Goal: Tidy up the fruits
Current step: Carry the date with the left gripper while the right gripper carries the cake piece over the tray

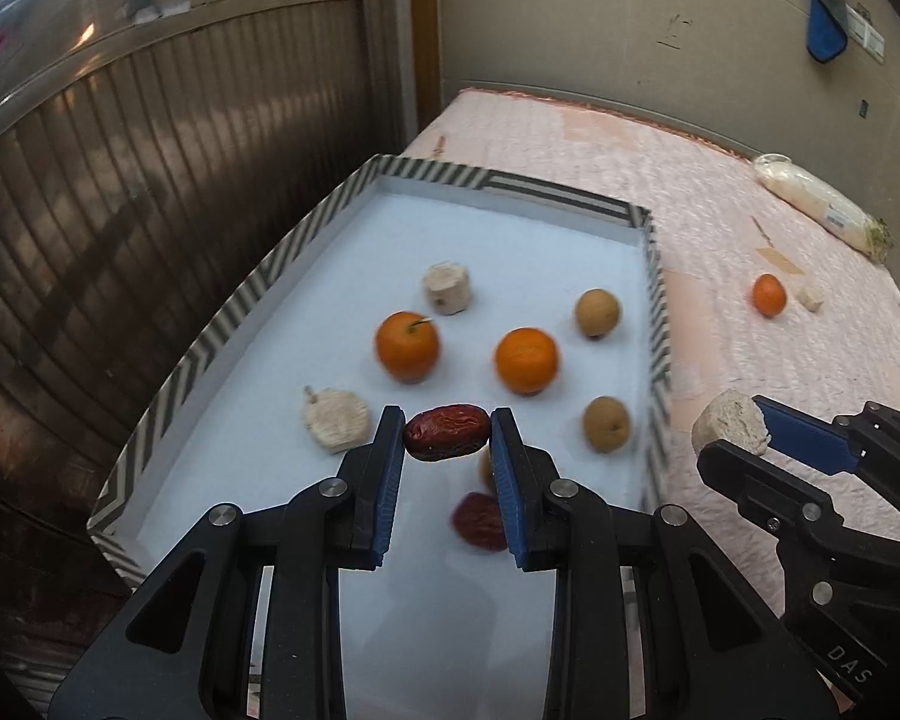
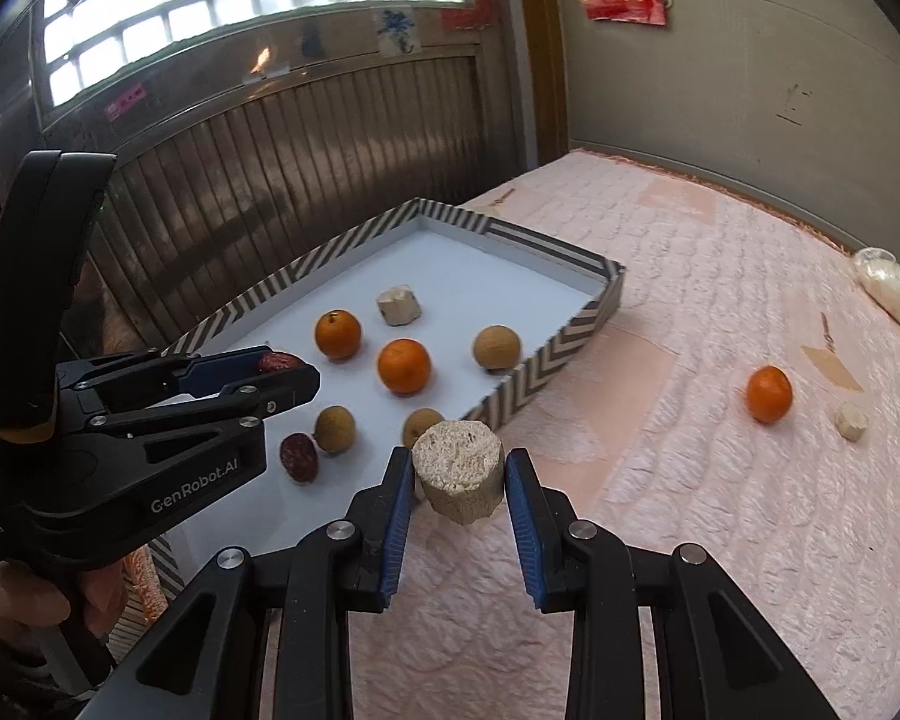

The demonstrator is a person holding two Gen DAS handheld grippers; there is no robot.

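Each gripper carries one piece over the striped tray.
The left gripper (image 1: 447, 433) has its jaws clamped on a red date (image 1: 447, 432) above the tray (image 1: 258, 300), where two oranges, three brown fruits, another date and pale chunks lie. The right gripper (image 2: 459, 471) has its jaws gripping a pale round chunk (image 2: 459, 468) just outside the tray's edge, over the pink bed (image 2: 720, 480).

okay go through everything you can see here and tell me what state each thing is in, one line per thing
Left gripper: shut on a wrinkled dark red date, held above the tray.
Right gripper: shut on a pale beige cylindrical chunk, held over the tray's near edge.
Zigzag-striped rectangular tray: lying flat on the bed, partly filled.
Two oranges in the tray: resting, apart.
Lone orange on the pink quilt: outside the tray.
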